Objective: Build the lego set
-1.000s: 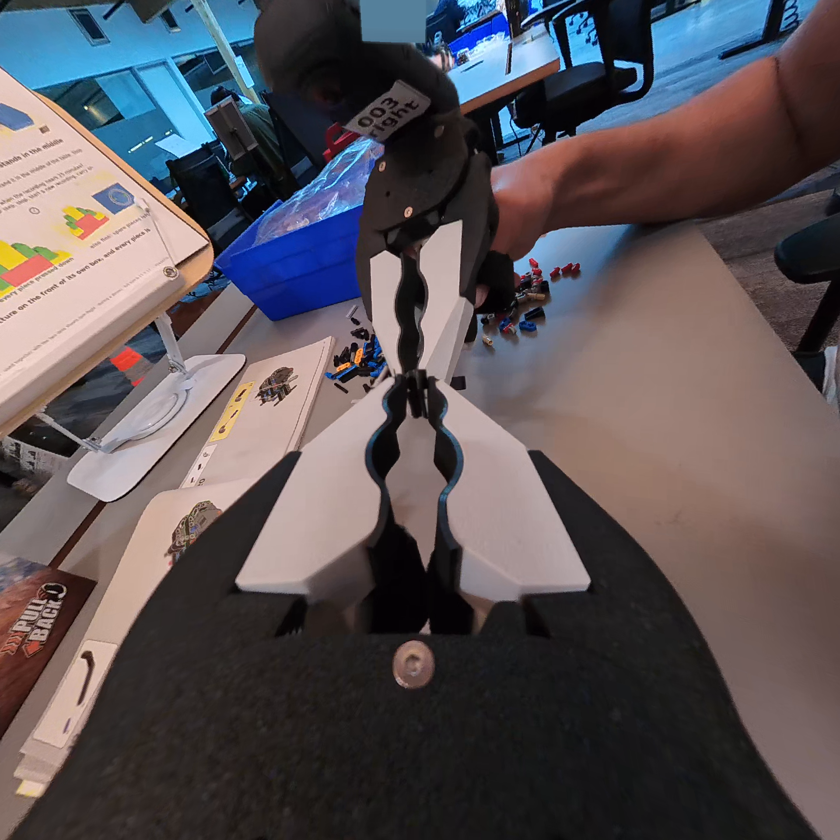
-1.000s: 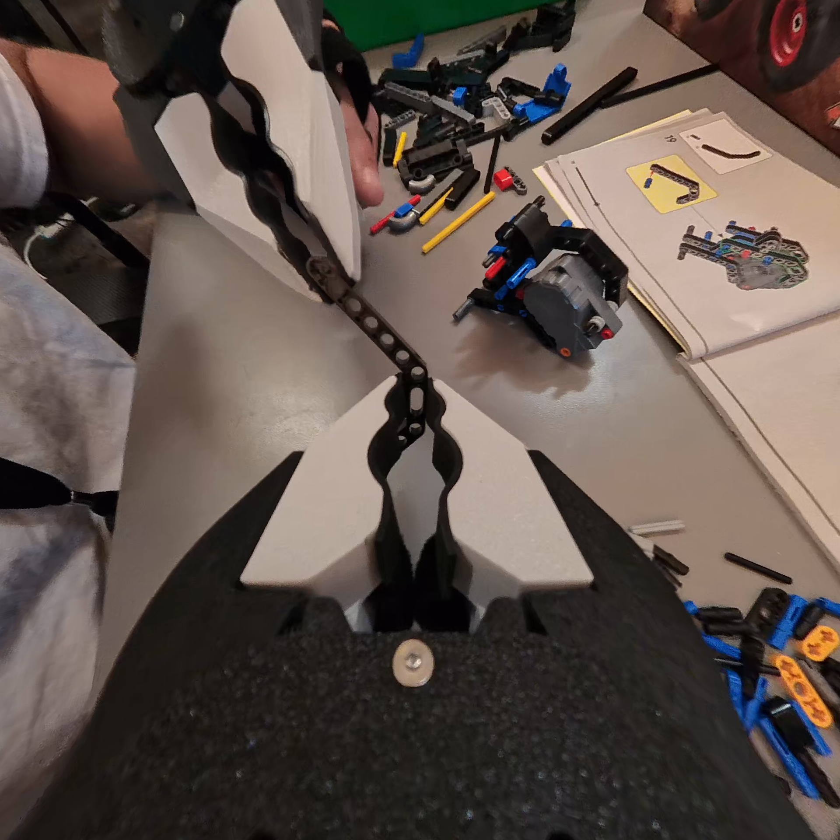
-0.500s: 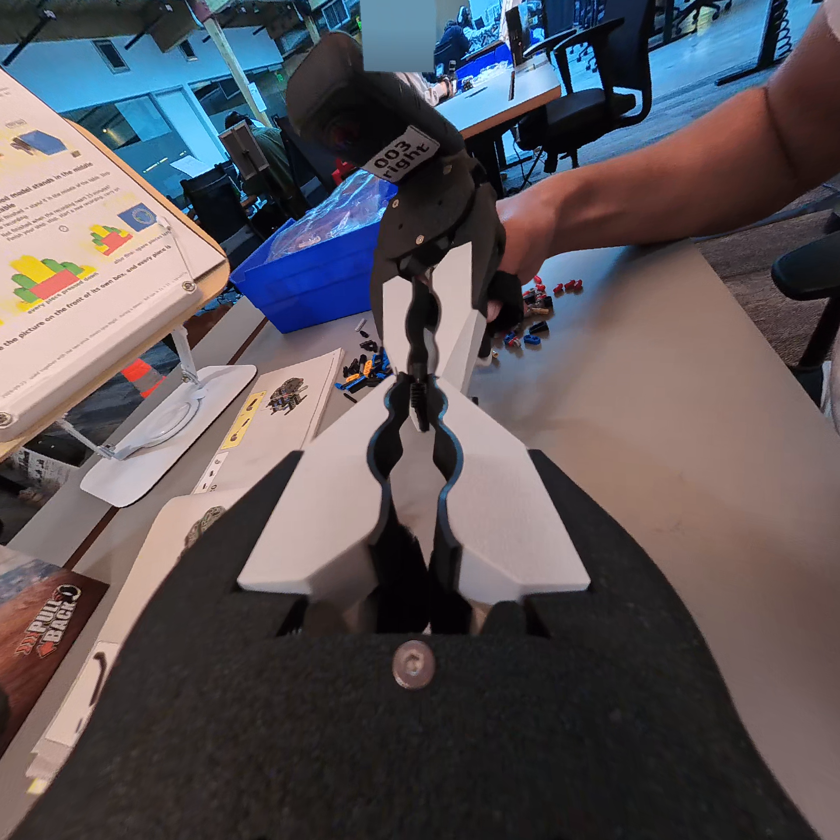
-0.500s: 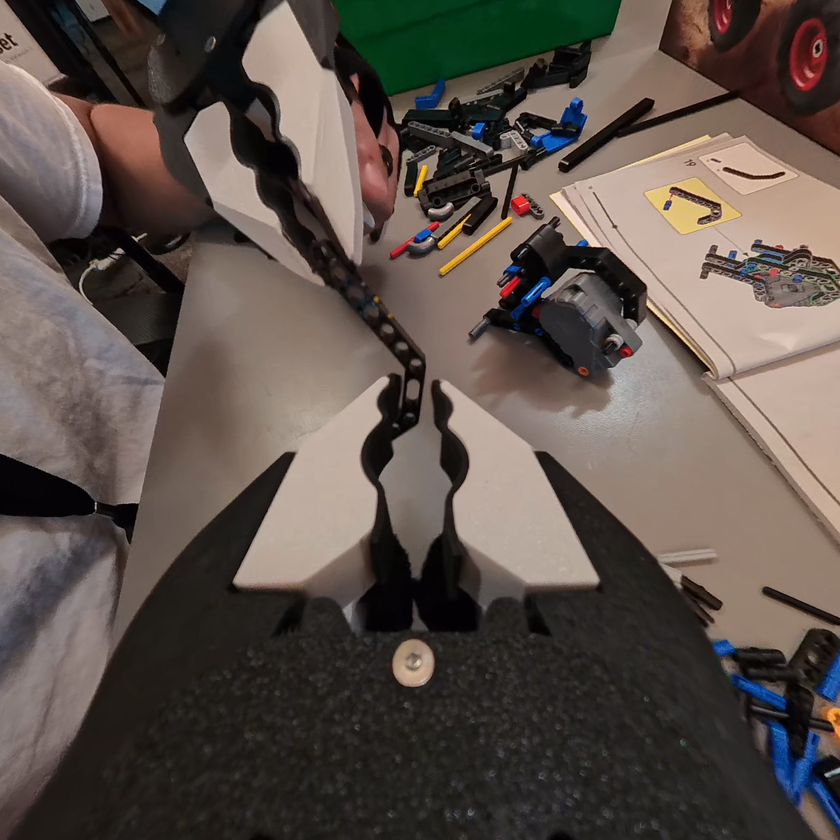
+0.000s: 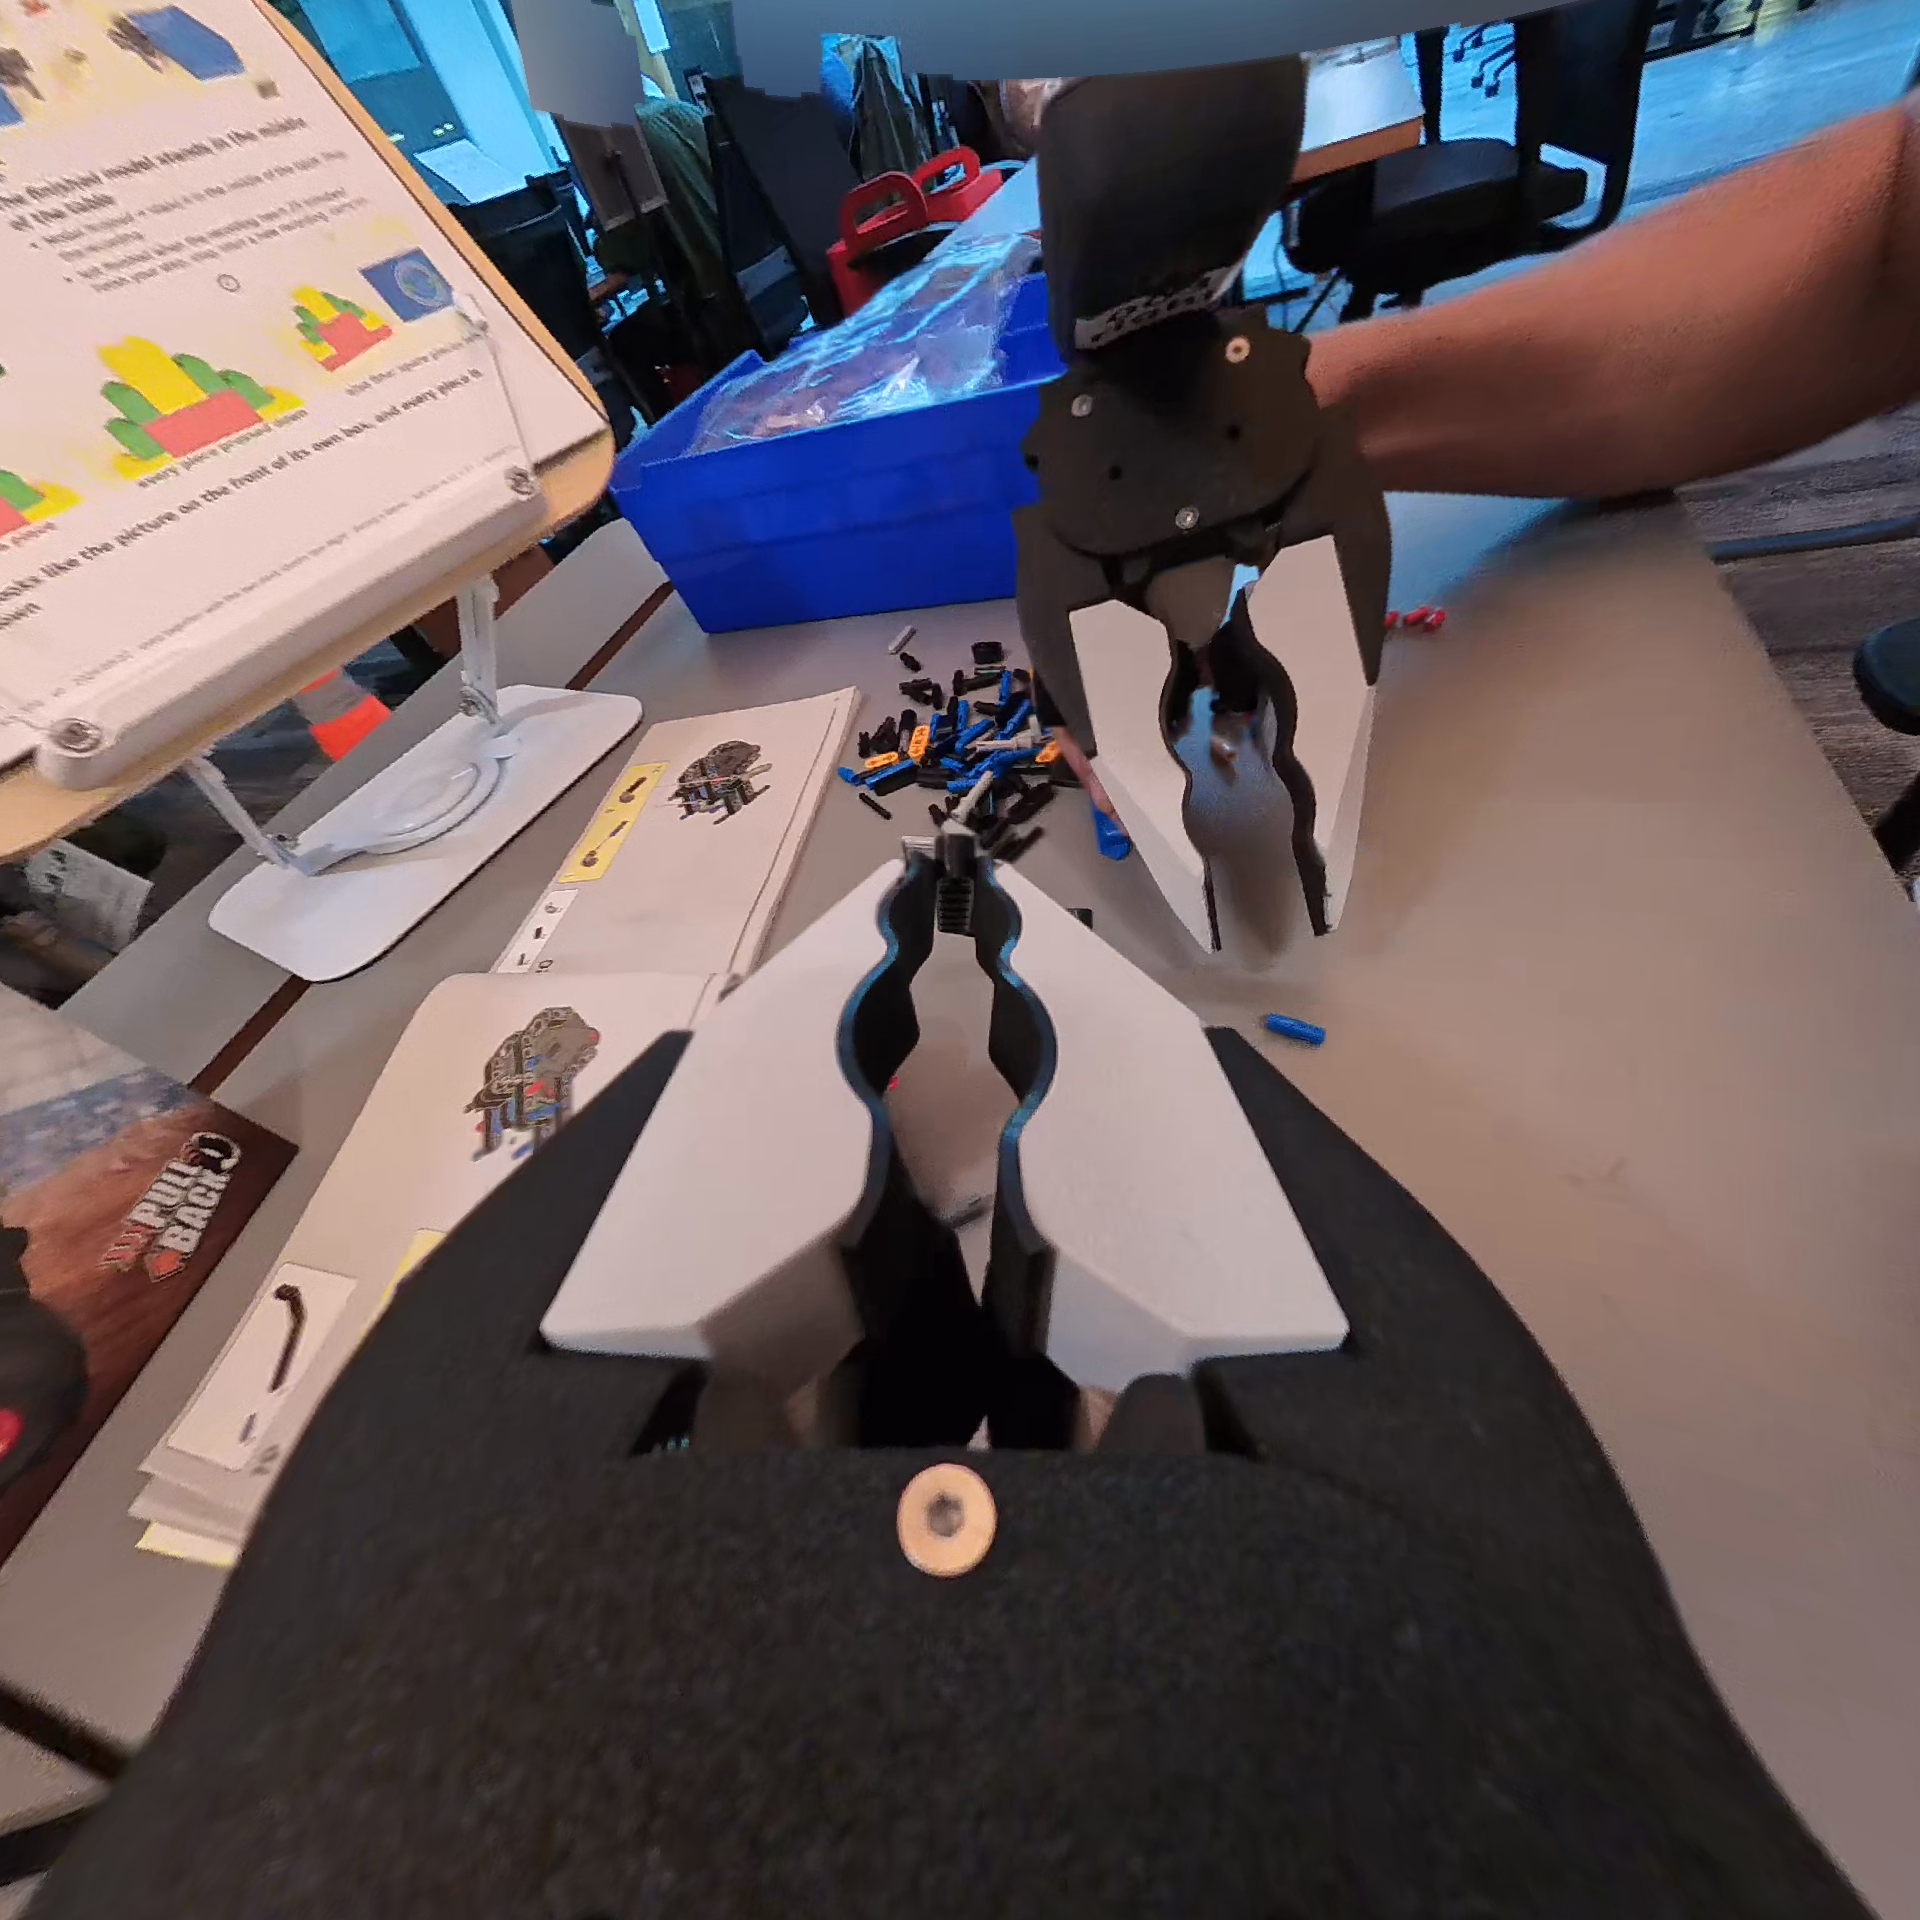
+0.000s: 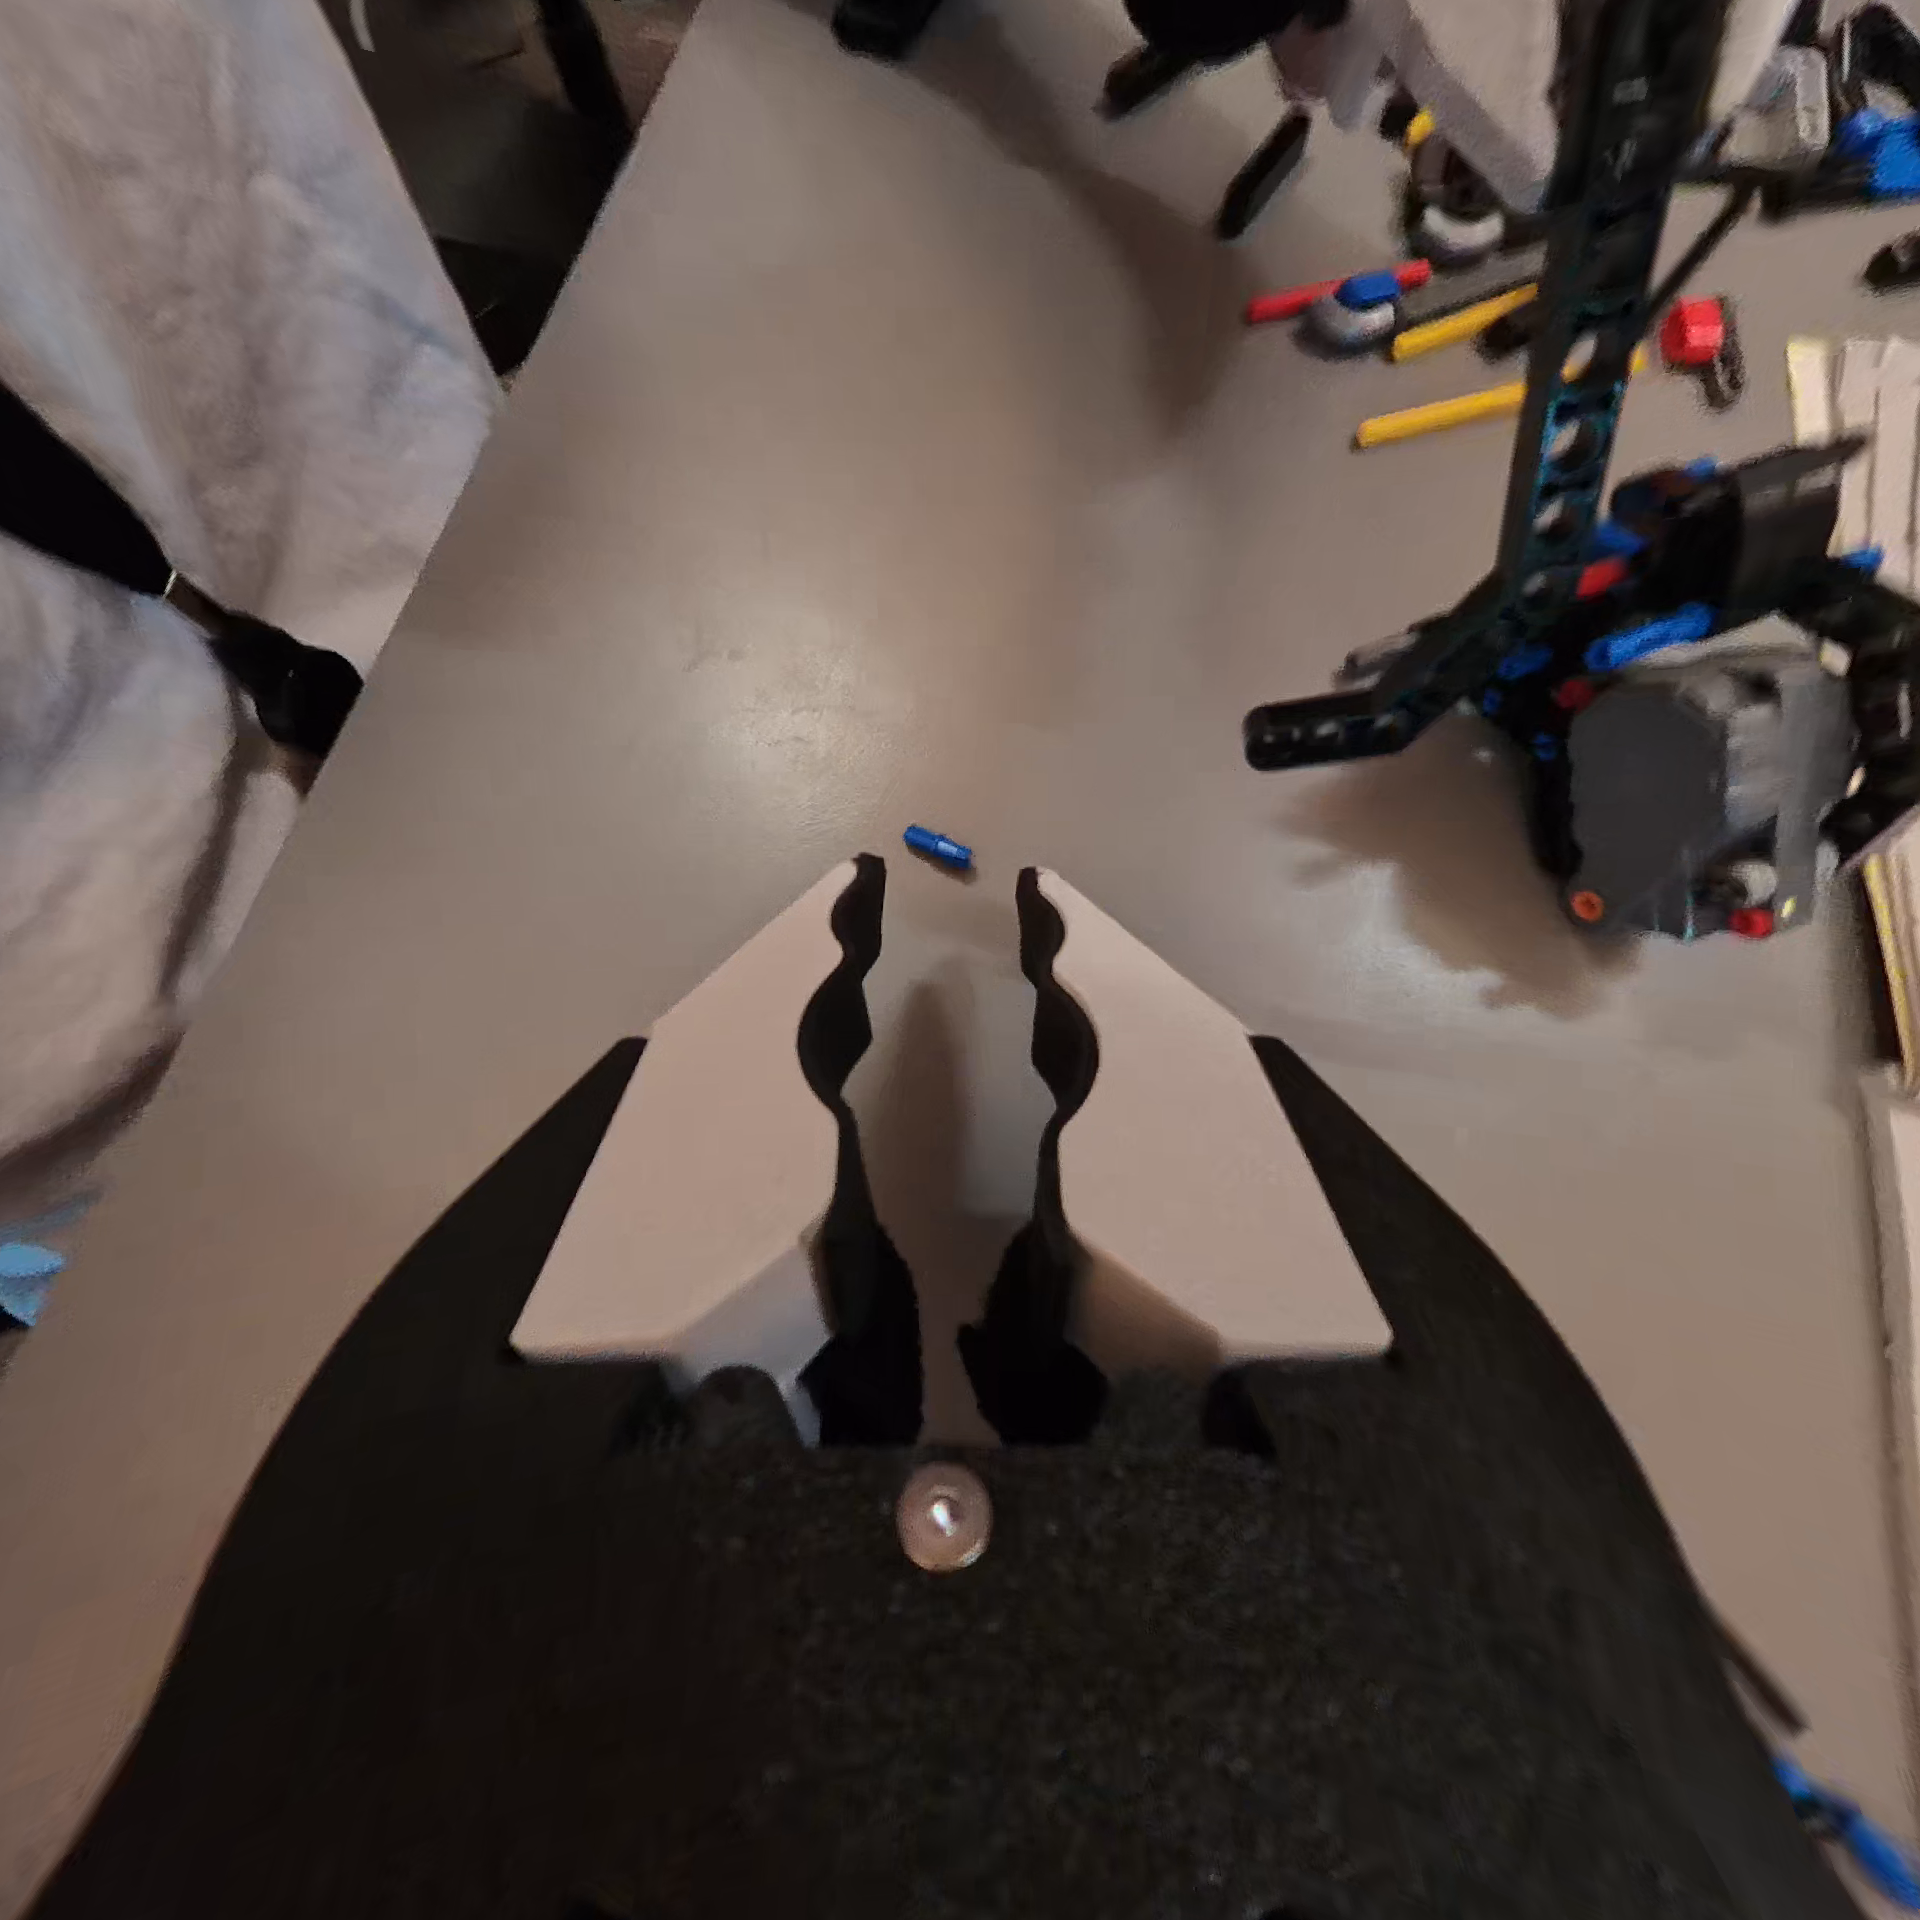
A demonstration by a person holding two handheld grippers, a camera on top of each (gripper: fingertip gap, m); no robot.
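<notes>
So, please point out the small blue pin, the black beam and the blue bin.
small blue pin (image 6: 937, 845), right wrist view, its middle.
black beam (image 6: 1571, 416), right wrist view, mid-length.
blue bin (image 5: 831, 509), left wrist view, front wall.

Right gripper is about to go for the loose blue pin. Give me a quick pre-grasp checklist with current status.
1. Right gripper open: ok.
2. Blue pin lying alone on the table, just ahead of the fingertips and centred on the gap: ok.
3. Pin's angle: it lies roughly across the gap, so closing would press on its ends: not ok for a side grip.
4. Left gripper shut on the black beam: ok.
5. Beam and partly built model off to the side, clear of the pin: ok.
6. Right fingertips' height above the table: cannot tell.
</notes>
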